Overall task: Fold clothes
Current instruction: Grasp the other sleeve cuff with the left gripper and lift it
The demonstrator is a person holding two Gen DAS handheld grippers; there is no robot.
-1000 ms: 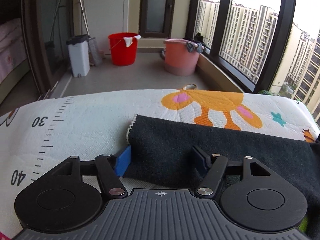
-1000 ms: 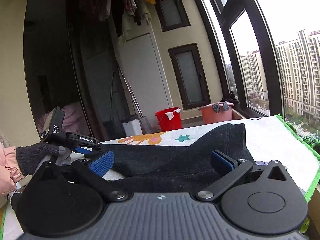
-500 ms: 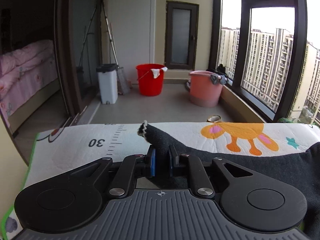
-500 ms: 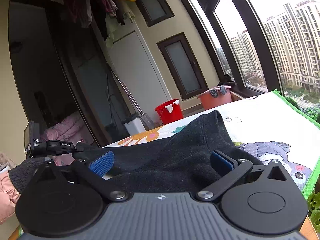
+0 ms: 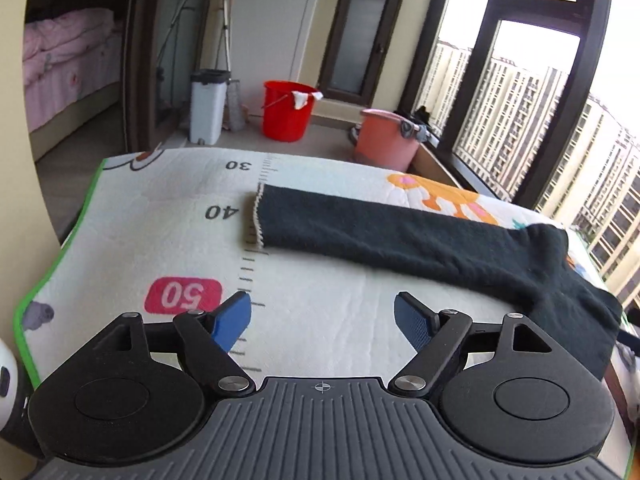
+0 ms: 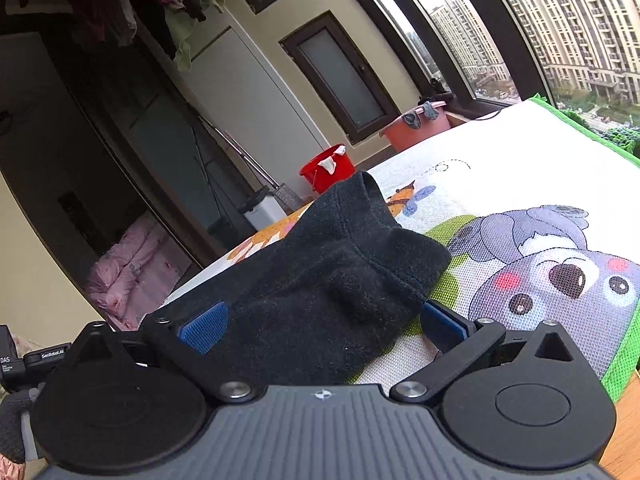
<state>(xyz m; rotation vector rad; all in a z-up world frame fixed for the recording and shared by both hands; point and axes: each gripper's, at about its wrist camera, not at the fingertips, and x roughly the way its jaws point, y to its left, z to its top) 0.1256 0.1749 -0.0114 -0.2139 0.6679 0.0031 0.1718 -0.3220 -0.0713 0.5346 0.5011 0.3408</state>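
Observation:
A dark knitted garment (image 5: 400, 236) lies in a long strip across the printed play mat (image 5: 160, 216), its white-stitched hem toward the 40 mark. My left gripper (image 5: 322, 316) is open, hovering over bare mat well short of the garment. In the right wrist view the garment's bunched end (image 6: 340, 276) rests on the mat (image 6: 520, 184). There my right gripper (image 6: 320, 326) is open, with its blue pads on either side of that cloth. The left tool (image 6: 36, 360), held by a gloved hand, shows at the lower left of the right wrist view.
Beyond the mat's far edge stand a red bucket (image 5: 288, 110), a pink tub (image 5: 386, 140) and a white bin (image 5: 208, 106) on the balcony floor. Large windows (image 5: 520, 92) run along the right. A pink bed (image 5: 68, 68) lies at the left. The mat's green border (image 6: 616, 364) marks its right edge.
My left gripper had shut on the garment's hem and lifted it; now it has opened and drawn back, and the strip lies flat. The right gripper stayed open and tilted down over the bunched end.

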